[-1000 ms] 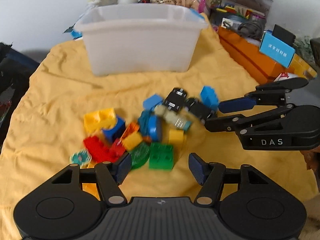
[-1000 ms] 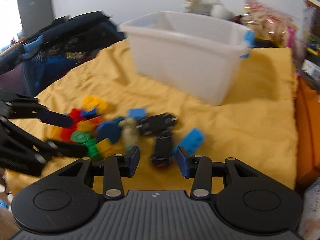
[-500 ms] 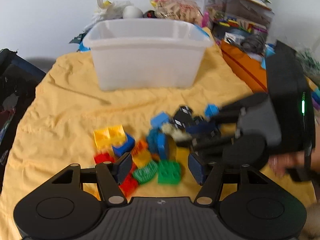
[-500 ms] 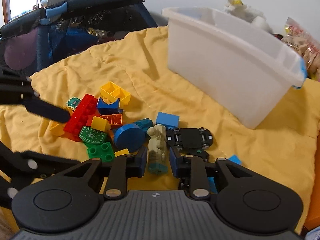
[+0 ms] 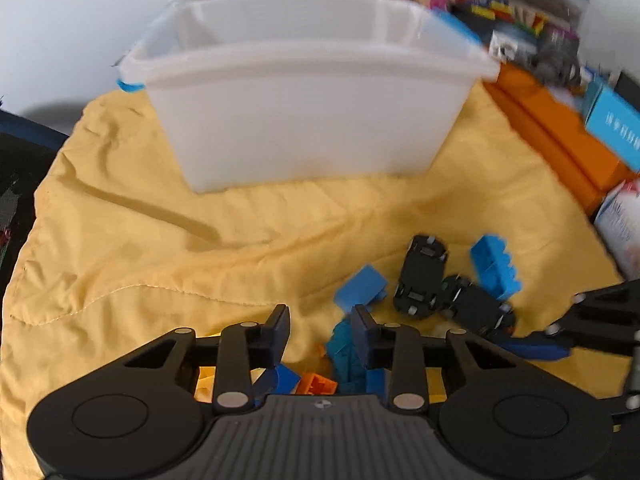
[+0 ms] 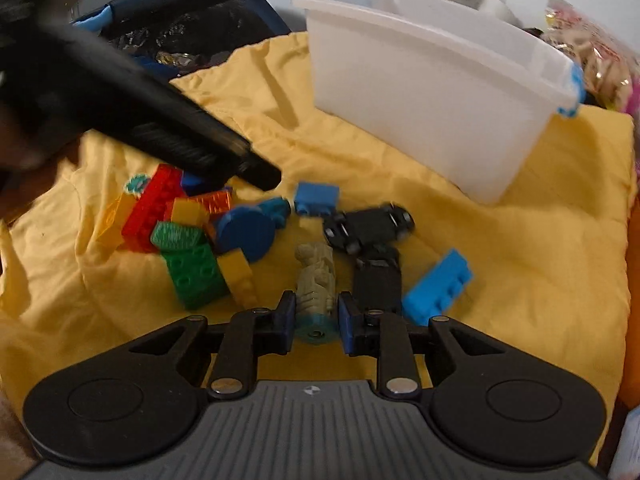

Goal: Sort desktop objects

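A pile of coloured bricks (image 6: pixel 188 232) lies on the yellow cloth (image 6: pixel 520 240), with two black toy cars (image 6: pixel 368 222) and a blue brick (image 6: pixel 438 286) beside it. My right gripper (image 6: pixel 316 316) is shut on a beige figure with a teal base (image 6: pixel 316 284), which lies between its pads. My left gripper (image 5: pixel 322 334) is open and empty, above the pile; its body crosses the right wrist view (image 6: pixel 160 120). The right gripper's fingers show in the left wrist view (image 5: pixel 560 340). The white bin (image 5: pixel 312 92) stands behind the toys.
Orange boxes (image 5: pixel 560 128) and a blue box (image 5: pixel 612 124) line the right edge of the cloth. Cluttered shelves and bags stand behind the bin. A dark mesh bag (image 6: pixel 180 28) sits beyond the cloth's left edge.
My left gripper has moved forward over the pile toward the bin. My right gripper has closed on the beige figure.
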A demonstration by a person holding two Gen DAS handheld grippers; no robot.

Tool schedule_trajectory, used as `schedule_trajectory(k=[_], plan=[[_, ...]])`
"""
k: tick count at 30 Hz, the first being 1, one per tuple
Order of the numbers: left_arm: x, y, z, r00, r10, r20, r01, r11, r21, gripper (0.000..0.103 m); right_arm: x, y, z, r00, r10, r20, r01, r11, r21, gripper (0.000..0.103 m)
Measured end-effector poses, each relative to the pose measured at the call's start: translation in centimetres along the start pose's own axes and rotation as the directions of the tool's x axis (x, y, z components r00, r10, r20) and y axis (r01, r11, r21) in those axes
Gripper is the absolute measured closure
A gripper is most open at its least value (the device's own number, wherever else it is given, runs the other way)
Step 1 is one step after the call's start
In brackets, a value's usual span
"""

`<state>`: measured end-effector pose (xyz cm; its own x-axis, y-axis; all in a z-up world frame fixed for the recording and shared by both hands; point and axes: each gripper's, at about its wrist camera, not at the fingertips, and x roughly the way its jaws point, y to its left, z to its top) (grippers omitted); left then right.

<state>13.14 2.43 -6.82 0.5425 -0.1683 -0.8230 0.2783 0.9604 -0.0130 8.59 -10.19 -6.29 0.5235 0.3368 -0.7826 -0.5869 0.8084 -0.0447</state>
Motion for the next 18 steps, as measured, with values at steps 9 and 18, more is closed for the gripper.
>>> schedule_trajectory(k=[9, 18], plan=[[-0.5, -1.9, -2.4, 0.993, -0.108, -0.049, 0.109, 0.994, 0.023, 0.065, -1.0, 0.0, -0.8, 1.000, -0.002, -0.005, 0.003, 0.999, 0.049, 0.078], [-0.5, -1.8, -3.4, 0.992, -0.112, -0.052, 0.111, 0.993, -0.030, 0.065, -0.2, 0.3, -0.7, 1.000, -0.009, -0.021, 0.010, 0.999, 0.032, 0.072]])
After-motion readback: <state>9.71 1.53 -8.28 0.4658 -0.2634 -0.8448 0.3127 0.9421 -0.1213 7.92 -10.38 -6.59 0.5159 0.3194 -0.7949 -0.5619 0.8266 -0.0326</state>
